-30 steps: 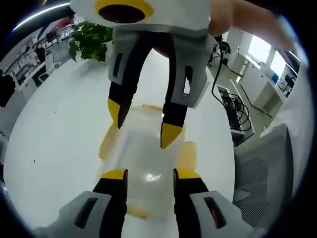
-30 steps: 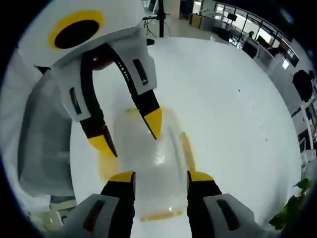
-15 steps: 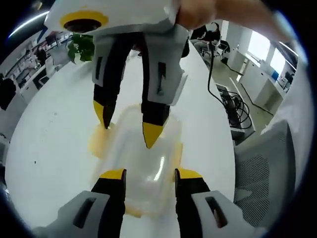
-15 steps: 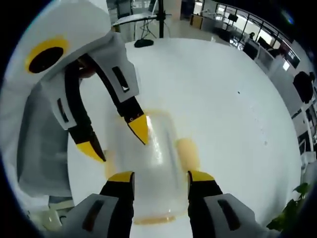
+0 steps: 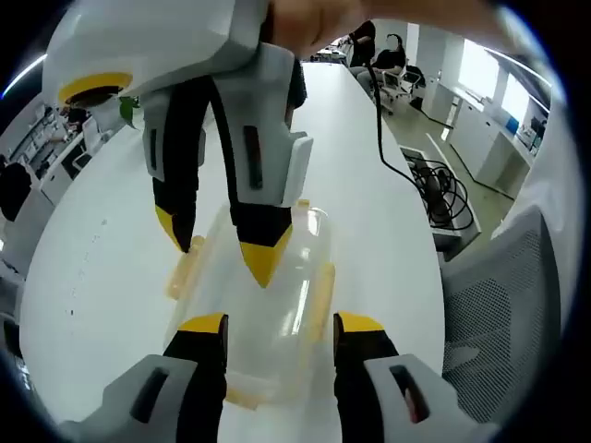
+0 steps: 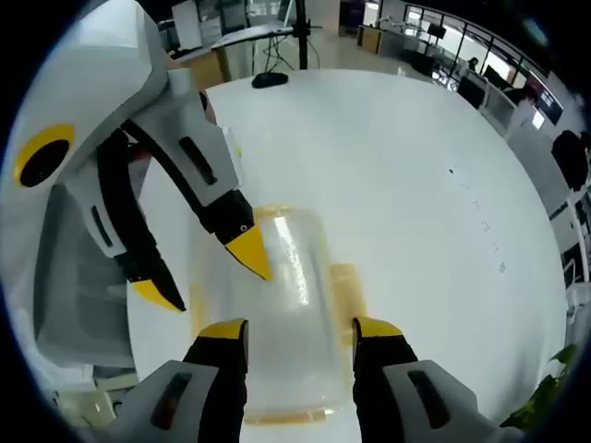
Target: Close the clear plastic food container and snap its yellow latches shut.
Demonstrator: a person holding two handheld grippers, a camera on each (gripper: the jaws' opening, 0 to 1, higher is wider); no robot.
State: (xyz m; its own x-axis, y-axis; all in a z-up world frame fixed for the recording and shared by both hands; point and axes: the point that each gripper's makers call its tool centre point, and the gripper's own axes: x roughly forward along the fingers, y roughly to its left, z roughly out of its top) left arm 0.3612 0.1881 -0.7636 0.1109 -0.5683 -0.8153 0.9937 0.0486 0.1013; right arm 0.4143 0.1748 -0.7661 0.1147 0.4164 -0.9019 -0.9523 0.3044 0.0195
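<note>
Right gripper (image 6: pixel 288 337) over blurred container (image 6: pixel 277 305)

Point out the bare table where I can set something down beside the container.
In the right gripper view, white table lies bare beyond the clear container and its yellow latch, toward the dark object at the far end. It is crowded over the container, where the left hand-held gripper and right hand-held gripper meet.

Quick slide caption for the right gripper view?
Both open tongs, right and left, poised over the clear container on the white table.
</note>
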